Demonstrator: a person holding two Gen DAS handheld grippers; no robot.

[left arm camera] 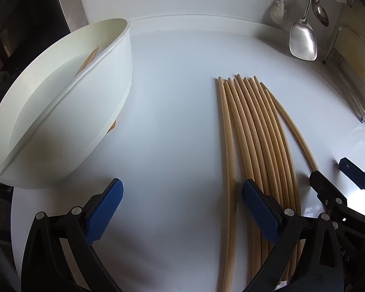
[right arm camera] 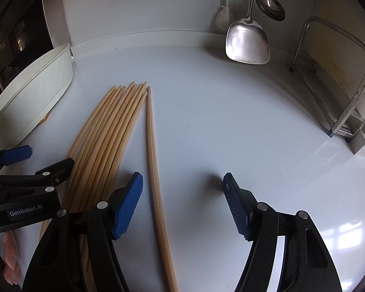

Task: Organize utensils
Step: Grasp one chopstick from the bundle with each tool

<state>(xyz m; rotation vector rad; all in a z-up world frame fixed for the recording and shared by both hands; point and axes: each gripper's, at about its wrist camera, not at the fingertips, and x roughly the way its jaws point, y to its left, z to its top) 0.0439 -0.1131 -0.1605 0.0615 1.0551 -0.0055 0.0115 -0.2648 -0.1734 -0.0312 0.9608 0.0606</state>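
Chopsticks [right arm camera: 104, 146] between tub [right arm camera: 36, 92] — spatula [right arm camera: 248, 41].

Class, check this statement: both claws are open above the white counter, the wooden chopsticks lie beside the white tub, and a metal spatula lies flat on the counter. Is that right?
One error: the metal spatula hangs against the back wall, as the right wrist view shows. The left claw and right claw are open, and the chopsticks lie on the counter beside the white tub.

A kitchen: a steel spatula [right arm camera: 247, 42] and ladle [right arm camera: 271, 4] hang on the wall above a white counter [right arm camera: 231, 121], with bamboo chopsticks [right arm camera: 114, 126] and a white plastic basin [left arm camera: 60, 102].
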